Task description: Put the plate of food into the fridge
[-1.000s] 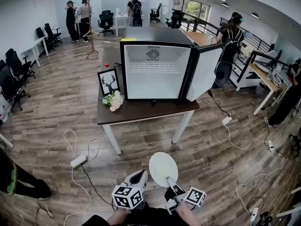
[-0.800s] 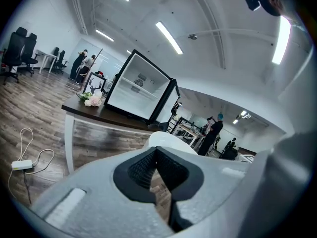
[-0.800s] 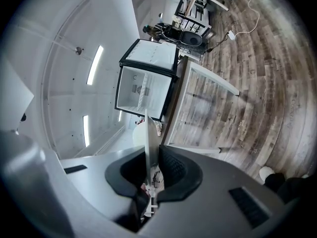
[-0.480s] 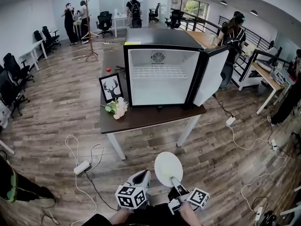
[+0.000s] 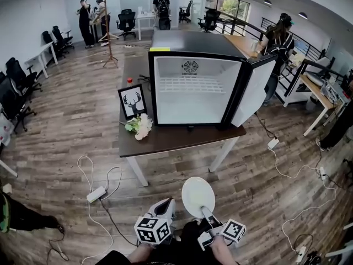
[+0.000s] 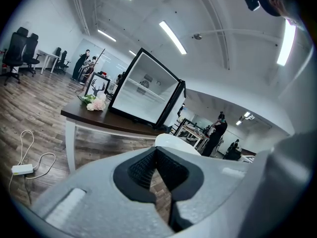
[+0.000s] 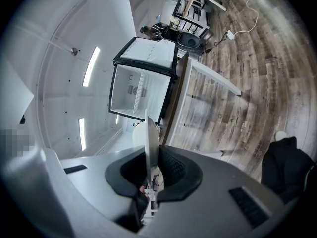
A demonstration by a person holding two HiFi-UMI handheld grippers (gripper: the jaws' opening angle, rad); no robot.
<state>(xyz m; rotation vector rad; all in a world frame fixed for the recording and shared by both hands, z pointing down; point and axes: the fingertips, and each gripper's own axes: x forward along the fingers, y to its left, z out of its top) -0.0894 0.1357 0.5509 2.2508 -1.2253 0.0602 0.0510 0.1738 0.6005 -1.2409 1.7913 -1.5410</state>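
Note:
A white round plate (image 5: 197,195) hangs above the wooden floor, its near rim clamped in my right gripper (image 5: 204,210). No food shows on it. In the right gripper view the plate (image 7: 149,139) stands edge-on between the black pads. My left gripper (image 5: 163,205) floats just left of the plate, jaws together and empty; from its own view the plate (image 6: 174,142) peeks over the pads. The small black fridge (image 5: 193,84) stands on a dark table (image 5: 165,140) ahead, its door (image 5: 255,93) swung open to the right and its white inside bare.
On the table left of the fridge sit a framed deer picture (image 5: 132,101), a bunch of flowers (image 5: 139,127) and a red-capped bottle (image 5: 129,81). Cables and a power strip (image 5: 96,194) lie on the floor. A person (image 5: 277,37) stands behind the door; others are far back.
Both grippers and the plate have come closer to the table; the fridge looks larger and nearer. The grip on the plate is unchanged.

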